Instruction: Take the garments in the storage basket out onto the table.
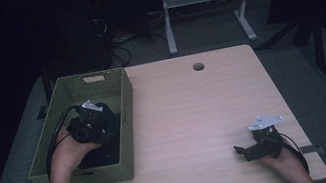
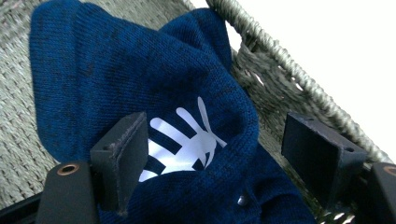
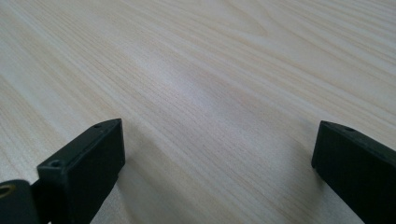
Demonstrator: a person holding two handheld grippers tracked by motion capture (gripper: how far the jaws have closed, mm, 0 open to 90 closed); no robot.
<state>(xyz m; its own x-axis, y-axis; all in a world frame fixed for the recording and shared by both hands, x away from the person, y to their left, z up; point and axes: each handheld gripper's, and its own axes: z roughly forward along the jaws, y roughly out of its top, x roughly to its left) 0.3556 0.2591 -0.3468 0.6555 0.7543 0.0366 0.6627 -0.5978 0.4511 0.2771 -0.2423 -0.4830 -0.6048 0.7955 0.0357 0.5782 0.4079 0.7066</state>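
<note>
- Since it lies loose in the woven basket [image 2: 299,84], the blue knit garment [image 2: 116,79] is likely soft, light and limp; it bunches between the left gripper [image 2: 212,154]'s wide-open jaws, untouched by either pad.
- A raised fold beside the white print [image 2: 182,144], just ahead of the fingers [image 2: 122,161], looks the best bite.
- The right gripper [image 3: 217,168] stands wide over bare table [image 3: 210,70], holding nothing.

Left gripper [image 1: 98,125] dips inside the woven basket [image 1: 124,113], jaws spread wide, hand [image 1: 68,156] gripping from behind. Right gripper [image 1: 247,150] sits well clear of the basket, jaws wide apart.
</note>
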